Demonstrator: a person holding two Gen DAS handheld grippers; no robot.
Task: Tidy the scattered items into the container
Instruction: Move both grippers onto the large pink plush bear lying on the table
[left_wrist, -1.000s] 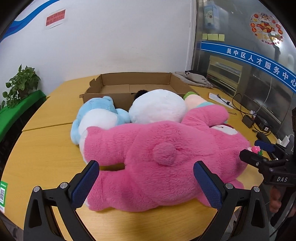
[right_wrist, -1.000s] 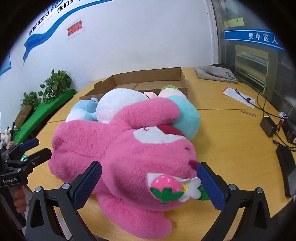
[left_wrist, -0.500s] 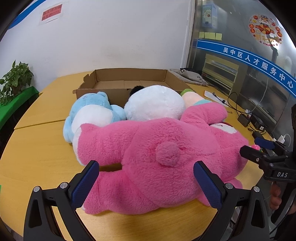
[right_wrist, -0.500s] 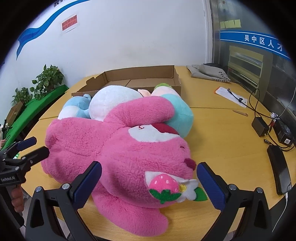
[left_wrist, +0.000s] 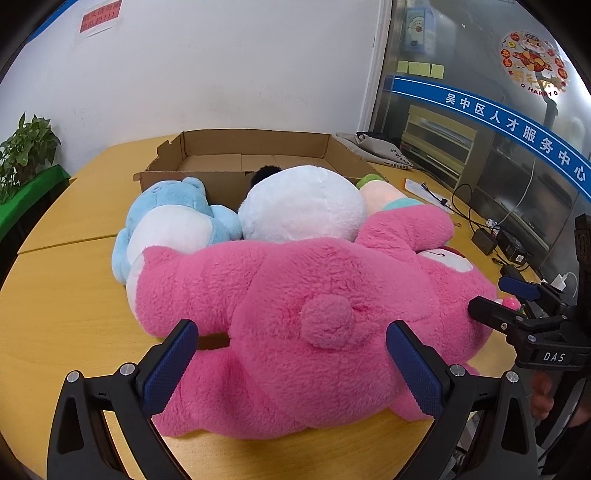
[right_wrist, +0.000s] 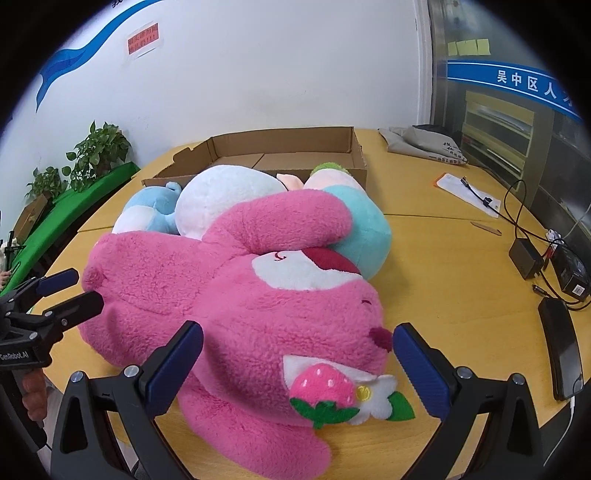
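A big pink plush bear (left_wrist: 303, 317) (right_wrist: 236, 295) lies on the wooden table (left_wrist: 59, 295), its tail toward the left wrist camera and its strawberry ear (right_wrist: 325, 387) toward the right one. My left gripper (left_wrist: 291, 362) stands open around its rump. My right gripper (right_wrist: 299, 365) stands open around its head. Neither one pinches the fur. Behind the bear lie a blue plush (left_wrist: 166, 218) (right_wrist: 147, 214), a white plush (left_wrist: 303, 206) (right_wrist: 221, 192) and a teal-and-peach plush (right_wrist: 358, 221) (left_wrist: 384, 195). An open cardboard box (left_wrist: 255, 151) (right_wrist: 280, 147) sits beyond them.
A black phone (right_wrist: 561, 350), chargers and cables (right_wrist: 528, 254) lie at the table's right side, with papers (right_wrist: 469, 192) and a grey bag (right_wrist: 424, 144) further back. Potted plants (right_wrist: 96, 155) stand on the left. The table's near edge lies just below both grippers.
Both grippers have moved in closer to the pink bear, so it fills more of each view. Their jaws stay open, and the toys have not shifted.
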